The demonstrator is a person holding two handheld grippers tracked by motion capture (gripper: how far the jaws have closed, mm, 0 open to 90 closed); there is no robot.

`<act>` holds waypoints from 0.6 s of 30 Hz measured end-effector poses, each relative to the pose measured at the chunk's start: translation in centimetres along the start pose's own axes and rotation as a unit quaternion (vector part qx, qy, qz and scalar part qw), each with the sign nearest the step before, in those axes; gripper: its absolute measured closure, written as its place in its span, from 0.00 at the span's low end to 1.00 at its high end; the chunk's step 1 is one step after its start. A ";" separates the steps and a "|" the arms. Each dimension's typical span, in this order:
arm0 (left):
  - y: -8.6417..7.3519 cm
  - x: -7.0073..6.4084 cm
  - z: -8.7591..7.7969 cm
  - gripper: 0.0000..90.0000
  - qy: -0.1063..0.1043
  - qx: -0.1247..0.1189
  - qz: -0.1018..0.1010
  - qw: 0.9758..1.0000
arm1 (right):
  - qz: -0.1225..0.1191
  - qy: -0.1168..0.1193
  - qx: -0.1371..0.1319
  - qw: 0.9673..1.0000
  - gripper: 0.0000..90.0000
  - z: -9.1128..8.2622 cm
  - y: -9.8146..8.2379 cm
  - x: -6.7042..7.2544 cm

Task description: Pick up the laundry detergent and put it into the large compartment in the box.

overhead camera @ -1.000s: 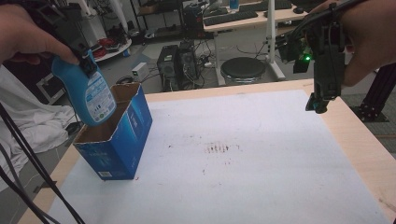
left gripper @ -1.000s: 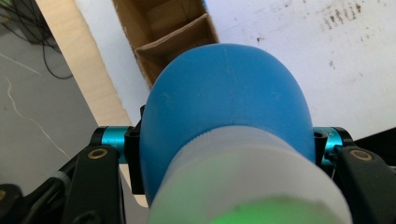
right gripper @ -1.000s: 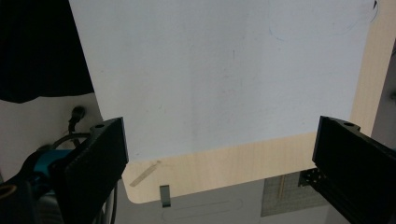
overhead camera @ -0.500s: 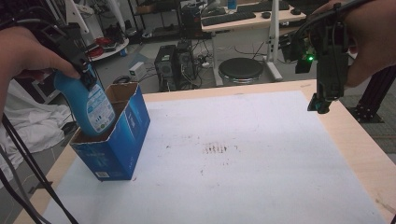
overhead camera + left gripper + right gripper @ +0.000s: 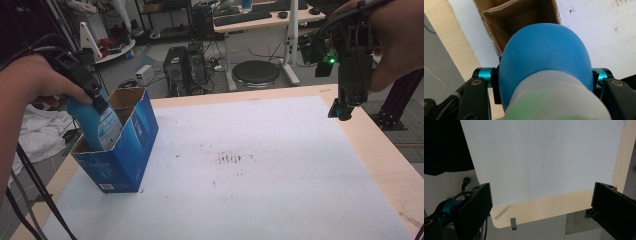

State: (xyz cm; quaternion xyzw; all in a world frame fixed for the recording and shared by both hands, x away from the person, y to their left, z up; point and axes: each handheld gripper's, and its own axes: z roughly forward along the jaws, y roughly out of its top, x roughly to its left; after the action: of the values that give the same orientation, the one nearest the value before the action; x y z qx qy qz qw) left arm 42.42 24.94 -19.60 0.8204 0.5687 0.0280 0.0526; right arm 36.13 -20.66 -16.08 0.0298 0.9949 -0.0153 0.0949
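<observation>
At the left edge of the desk (image 5: 380, 165), the left hand-held gripper (image 5: 95, 100) clamps a blue bottle (image 5: 97, 125) by its upper part, just below a white cap. In the left gripper view the two black jaws press against either side of the bottle (image 5: 544, 57), whose rounded blue body points down toward the open cardboard interior of a box (image 5: 524, 15). From the high view, the bottle's lower half sits inside the blue box (image 5: 125, 155), which stands with its top flaps open on the white sheet (image 5: 260, 190) that covers most of the desk. The bottle leans slightly, its label facing the camera, and the person's left hand (image 5: 37, 82) wraps the gripper's handle above it.

The right hand-held gripper (image 5: 341, 111) hangs in the air over the far right corner of the desk, well apart from the box, pointing downward with a small green light glowing on its body. Its jaws stand wide apart with nothing between them; the right gripper view looks between them (image 5: 541, 202) onto the bare white sheet (image 5: 544, 157) and a strip of pale wood at the desk's edge (image 5: 549, 207).

A patch of dark smudges (image 5: 232, 159) marks the sheet near its middle. Beyond the desk stand a round black stool (image 5: 256, 74) and computer towers (image 5: 182, 70) on the floor.
</observation>
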 end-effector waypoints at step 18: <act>0.1 -0.1 4.5 0.43 -0.011 0.038 0.152 0.988 | 0.006 0.004 0.006 1.000 0.03 0.4 0.3 -0.2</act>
State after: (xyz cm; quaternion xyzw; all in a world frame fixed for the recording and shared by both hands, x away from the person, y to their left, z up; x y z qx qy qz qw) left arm 42.94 24.59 -24.03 0.8988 0.4377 0.0050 0.0225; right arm 36.38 -20.40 -16.48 0.0365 0.9950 -0.0203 0.0908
